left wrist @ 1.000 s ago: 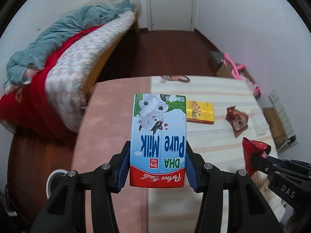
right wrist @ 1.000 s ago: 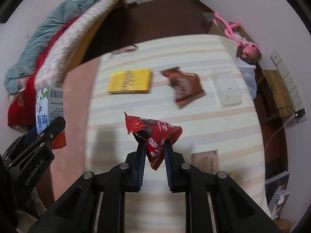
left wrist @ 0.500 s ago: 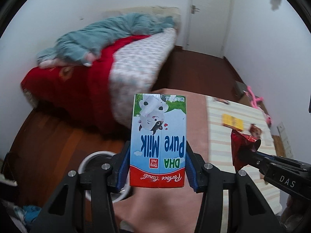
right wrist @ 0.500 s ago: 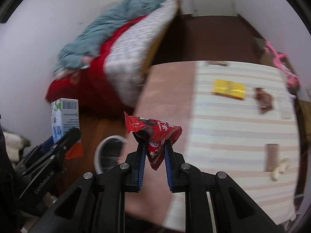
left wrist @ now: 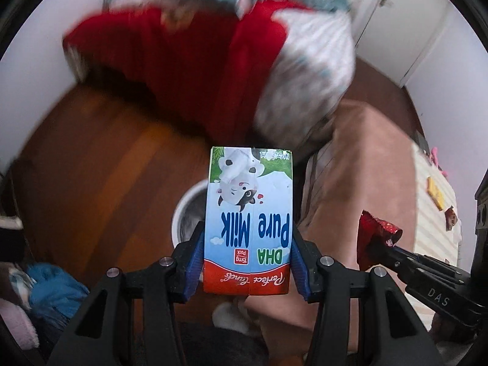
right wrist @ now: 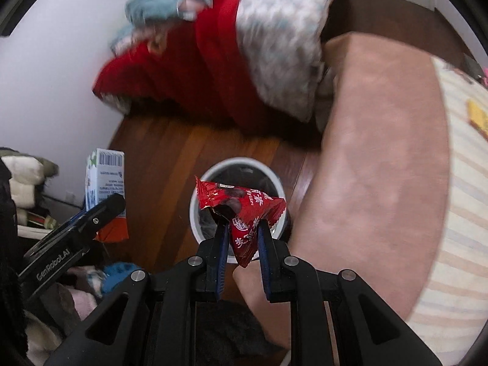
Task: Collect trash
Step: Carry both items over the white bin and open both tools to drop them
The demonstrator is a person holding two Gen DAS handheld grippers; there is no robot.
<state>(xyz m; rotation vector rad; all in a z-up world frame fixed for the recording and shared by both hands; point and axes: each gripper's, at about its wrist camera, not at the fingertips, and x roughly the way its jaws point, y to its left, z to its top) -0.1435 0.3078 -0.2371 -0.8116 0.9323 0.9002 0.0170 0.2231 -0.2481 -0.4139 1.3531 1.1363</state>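
Note:
My left gripper (left wrist: 247, 262) is shut on a blue and white milk carton (left wrist: 248, 213), held upside down over the wooden floor. Behind the carton shows the rim of a white trash bin (left wrist: 178, 210). My right gripper (right wrist: 242, 238) is shut on a crumpled red snack wrapper (right wrist: 244, 210), which hangs right above the white trash bin (right wrist: 213, 167) on the floor. The milk carton (right wrist: 103, 180) and the left gripper appear at the left of the right wrist view. The red wrapper (left wrist: 373, 238) shows at the right of the left wrist view.
A bed with red, grey and teal blankets (left wrist: 213, 45) lies behind the bin. A table with a pink and striped cloth (right wrist: 381, 152) stands to the right, with a yellow packet (left wrist: 434, 193) and a brown wrapper (left wrist: 450, 218) on it. Clothes (left wrist: 52, 292) are piled at the lower left.
Both grippers have swung left, away from the table and over the floor, still holding the carton and the wrapper. The trash bin has come into the middle of both views.

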